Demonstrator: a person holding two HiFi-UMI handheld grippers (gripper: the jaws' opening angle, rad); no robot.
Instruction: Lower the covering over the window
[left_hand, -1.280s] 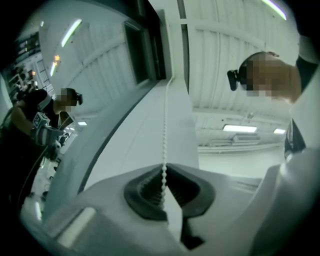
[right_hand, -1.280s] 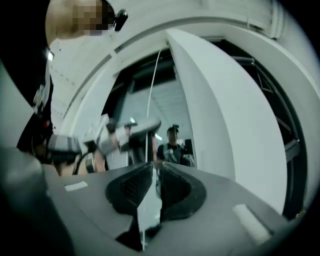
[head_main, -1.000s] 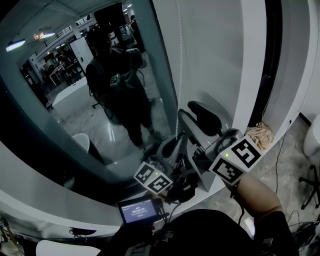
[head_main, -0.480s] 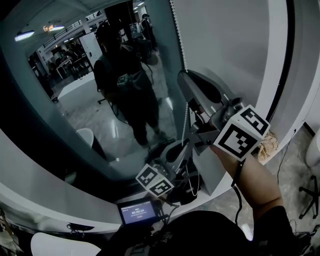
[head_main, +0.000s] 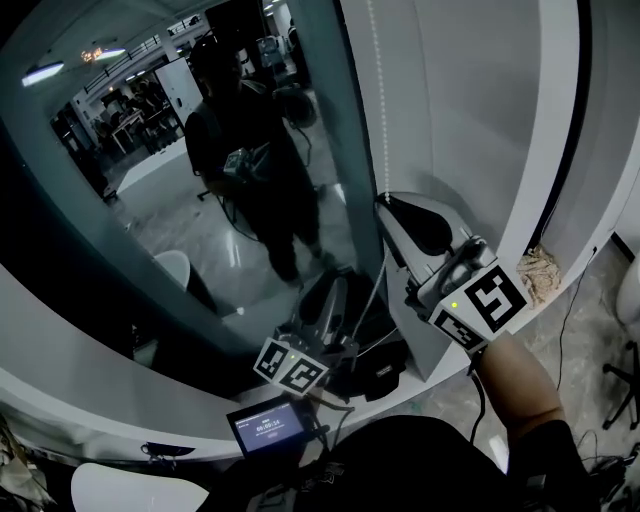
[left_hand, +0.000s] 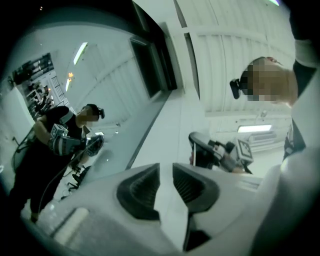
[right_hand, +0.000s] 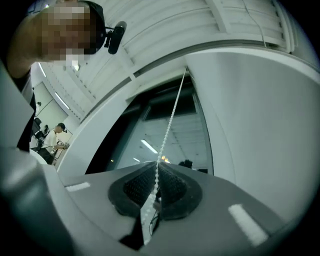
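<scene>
In the head view, I am seeing the right gripper (head_main: 392, 203) reaching up beside the window (head_main: 150, 230), its tips meeting the bead chain (head_main: 377, 90) that is hanging down along the white wall (head_main: 450, 100). The left gripper (head_main: 335, 292) is sitting lower, near the sill and apart from the chain. The glass is lying bare and I am not making out the covering itself, so I am judging the lowering as hardly begun. From the left gripper view, the jaws are standing narrowly apart, having just been opening, with nothing between them. That is leaving the whole pull to one grip, and if this gripper is drifting toward the slack below it could be snagging it. From the right gripper view, the jaws have just been closing and are now pinching the bead chain between the ribbed pads (right_hand: 172, 187), the chain running taut up to the top corner of the window frame. What I am worrying about is the beads slipping through the pads, since they are small and the grip is only near the tips. I am also worrying about pulling outward instead of straight down, which could be straining the fitting at the top or popping the chain off. I cannot tell which run of the loop I am holding, so hauling on it may be raising the covering instead.
</scene>
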